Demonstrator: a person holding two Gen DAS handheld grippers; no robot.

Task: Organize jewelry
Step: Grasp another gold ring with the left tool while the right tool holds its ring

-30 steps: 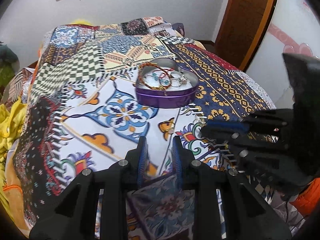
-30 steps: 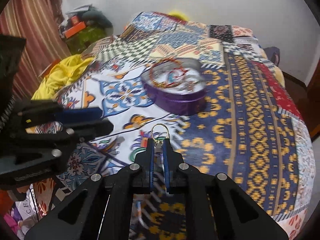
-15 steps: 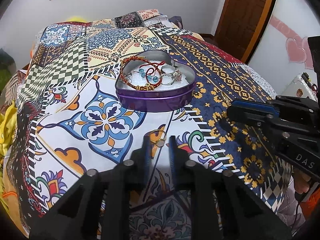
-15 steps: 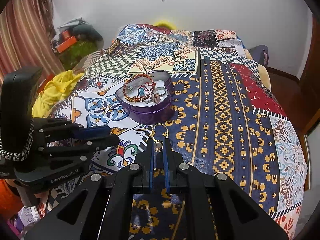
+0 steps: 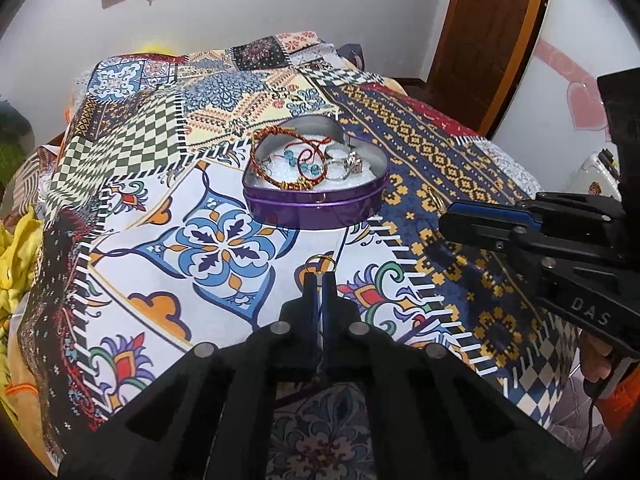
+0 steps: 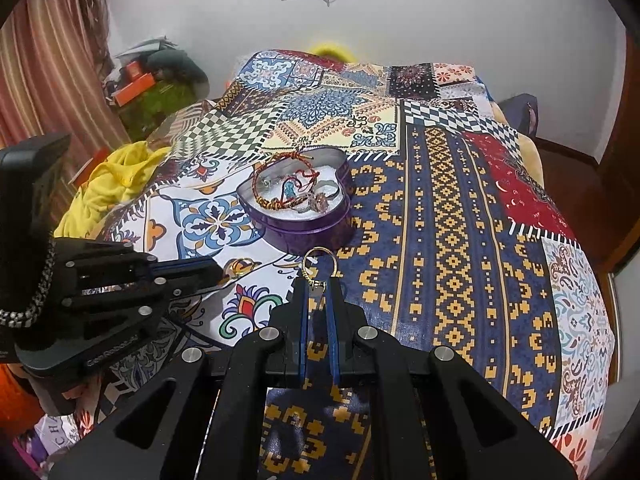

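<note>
Heart-shaped purple tin (image 5: pixel 316 204) sits open on the patchwork bedspread (image 5: pixel 168 216), approx. mid-bed, w/ a braided red-gold bracelet (image 5: pixel 280 152), blue-bead cord and silver rings (image 5: pixel 344 166) lying on white filler inside. Left claw (image 5: pixel 319 276) at 6 o'clock in its own view, fingers pressed nearly together, pinching a small gold hoop (image 5: pixel 320 261) that sticks up at the tips; tin is at 12 o'clock from it, near but apart. Right claw (image 6: pixel 318 282) likewise narrow, pinching a second gold hoop (image 6: pixel 319 260) by its clasp end, loop standing above the tips; tin (image 6: pixel 304 216) just beyond at 12 o'clock, slightly toward 11. In right view the left claw comes in from 9 o'clock, its tips over the white floral patch. Yellow cloth (image 6: pixel 112 176) bunched at bed's edge, approx. 10 o'clock.
</note>
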